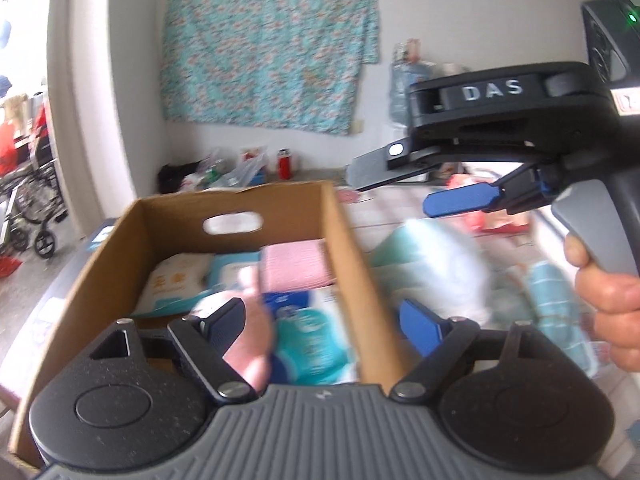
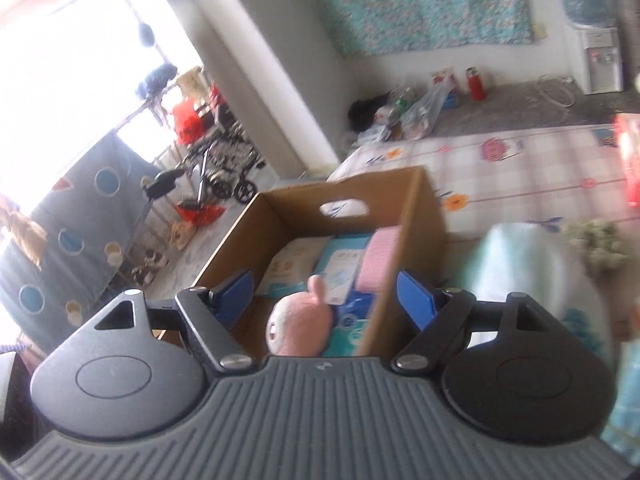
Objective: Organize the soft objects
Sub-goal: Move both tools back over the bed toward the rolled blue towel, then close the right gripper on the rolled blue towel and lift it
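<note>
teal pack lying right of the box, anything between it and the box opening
Only the box's own right wall. The teal pack lies outside the cardboard box, so it must go up over that wall. The top is open, with no lid.

"DAS" in white letters on right gripper [image 1: 436,188] body
</note>
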The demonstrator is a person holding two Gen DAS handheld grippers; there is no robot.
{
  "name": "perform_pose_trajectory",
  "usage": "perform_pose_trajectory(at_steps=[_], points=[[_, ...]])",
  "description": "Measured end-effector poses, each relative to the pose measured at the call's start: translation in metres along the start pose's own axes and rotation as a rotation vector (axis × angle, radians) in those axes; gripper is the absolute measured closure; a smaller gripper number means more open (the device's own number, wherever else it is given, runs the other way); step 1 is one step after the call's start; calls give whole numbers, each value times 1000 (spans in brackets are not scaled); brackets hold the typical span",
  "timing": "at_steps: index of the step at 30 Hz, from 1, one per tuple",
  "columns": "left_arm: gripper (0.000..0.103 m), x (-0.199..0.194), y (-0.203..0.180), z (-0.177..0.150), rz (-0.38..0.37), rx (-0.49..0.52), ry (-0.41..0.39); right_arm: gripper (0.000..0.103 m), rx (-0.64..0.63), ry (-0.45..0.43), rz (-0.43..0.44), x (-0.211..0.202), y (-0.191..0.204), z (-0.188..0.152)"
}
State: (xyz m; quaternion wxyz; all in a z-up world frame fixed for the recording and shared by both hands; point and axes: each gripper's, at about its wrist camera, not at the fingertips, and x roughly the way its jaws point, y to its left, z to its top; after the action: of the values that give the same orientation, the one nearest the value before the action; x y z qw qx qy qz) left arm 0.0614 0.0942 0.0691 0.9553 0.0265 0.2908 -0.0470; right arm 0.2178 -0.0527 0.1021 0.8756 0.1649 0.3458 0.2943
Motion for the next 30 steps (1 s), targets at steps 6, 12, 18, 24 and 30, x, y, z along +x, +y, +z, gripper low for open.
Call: perform_pose_trajectory(at_steps=[6, 12, 18, 24, 30], points=[[17, 8, -54, 5, -137, 52, -11, 24, 71, -79, -111, -74, -63, -16], [17, 28, -113, -4, -268, 108, -15, 24, 203, -108, -226, -121, -135, -56], [34, 56, -155, -24, -364, 143, 30, 24, 339, -67, -268, -124, -190, -98], [46, 83, -170, -34, -409, 142, 96, 25, 432, -12, -243, -103, -217, -119], [39, 100, -184, -32, -410, 195, 142, 26, 463, 13, -230, -84, -227, -117]])
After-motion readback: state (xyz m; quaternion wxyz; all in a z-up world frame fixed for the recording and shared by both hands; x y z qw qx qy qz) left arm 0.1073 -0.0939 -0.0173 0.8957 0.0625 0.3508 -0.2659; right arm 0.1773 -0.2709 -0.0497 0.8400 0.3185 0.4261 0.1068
